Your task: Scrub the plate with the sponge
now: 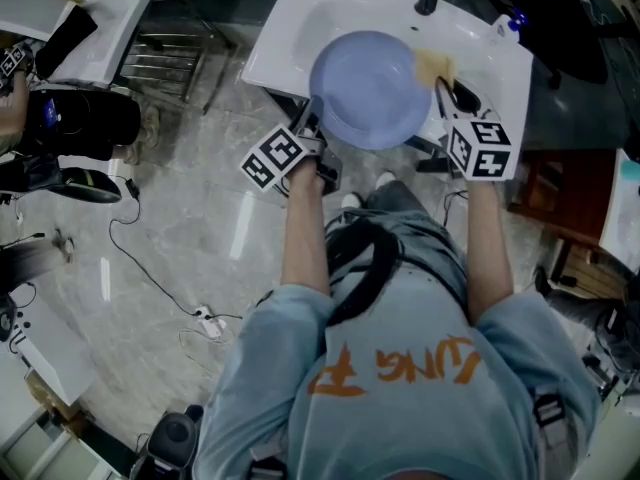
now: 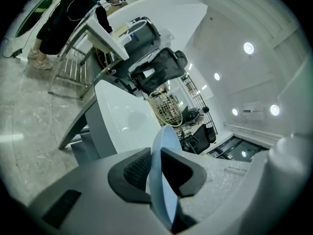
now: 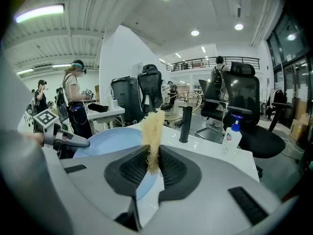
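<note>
left gripper (image 2: 155, 166) jaws nearly closed, clamped on the rim of the blue plate (image 1: 368, 88), which is held over the sink (image 1: 285, 43). right gripper (image 3: 154, 163) jaws pinch the sponge (image 3: 152, 126) at the plate's right rim; contact unclear. step: probably scrubbing. next: press sponge on plate face, rub across.

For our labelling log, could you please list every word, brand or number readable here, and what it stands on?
Nothing can be read with confidence.
Shirt: orange print, upside down, too blurred to read.
Pump bottle: label too small to read.
Marker cubes: square patterns, no words.
</note>
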Tool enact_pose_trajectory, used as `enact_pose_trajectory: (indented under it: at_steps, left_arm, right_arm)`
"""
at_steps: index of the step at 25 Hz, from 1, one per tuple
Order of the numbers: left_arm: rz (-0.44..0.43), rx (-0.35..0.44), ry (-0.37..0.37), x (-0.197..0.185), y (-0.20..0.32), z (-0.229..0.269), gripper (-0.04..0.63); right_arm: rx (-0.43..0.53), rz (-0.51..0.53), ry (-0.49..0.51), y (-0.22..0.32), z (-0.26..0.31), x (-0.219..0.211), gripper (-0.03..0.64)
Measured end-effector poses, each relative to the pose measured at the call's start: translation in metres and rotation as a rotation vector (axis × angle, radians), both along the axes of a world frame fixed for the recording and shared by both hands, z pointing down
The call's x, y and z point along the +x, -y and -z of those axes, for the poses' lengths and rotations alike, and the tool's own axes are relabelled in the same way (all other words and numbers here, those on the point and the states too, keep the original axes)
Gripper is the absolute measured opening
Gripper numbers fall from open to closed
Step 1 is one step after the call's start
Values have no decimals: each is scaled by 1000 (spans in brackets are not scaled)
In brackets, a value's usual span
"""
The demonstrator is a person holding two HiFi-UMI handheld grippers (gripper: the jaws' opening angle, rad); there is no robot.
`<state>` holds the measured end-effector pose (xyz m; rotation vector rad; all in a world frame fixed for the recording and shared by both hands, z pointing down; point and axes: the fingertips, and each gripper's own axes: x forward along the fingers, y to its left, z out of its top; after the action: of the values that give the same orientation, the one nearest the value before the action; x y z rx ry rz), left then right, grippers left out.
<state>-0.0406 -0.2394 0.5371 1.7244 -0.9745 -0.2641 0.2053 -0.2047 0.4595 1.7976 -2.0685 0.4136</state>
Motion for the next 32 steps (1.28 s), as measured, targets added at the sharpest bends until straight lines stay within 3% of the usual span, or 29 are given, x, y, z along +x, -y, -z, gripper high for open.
enact_pose_trajectory:
  at_steps: [13,32]
  left_arm:
    - [114,-12,-8,-35,21,-5,57]
    - [401,-53,-21,-131,58,-31,60]
  right_arm:
    - [-9,-7,36,3,-9,5,52]
    - [-17,103,24,58,-13,-35,52]
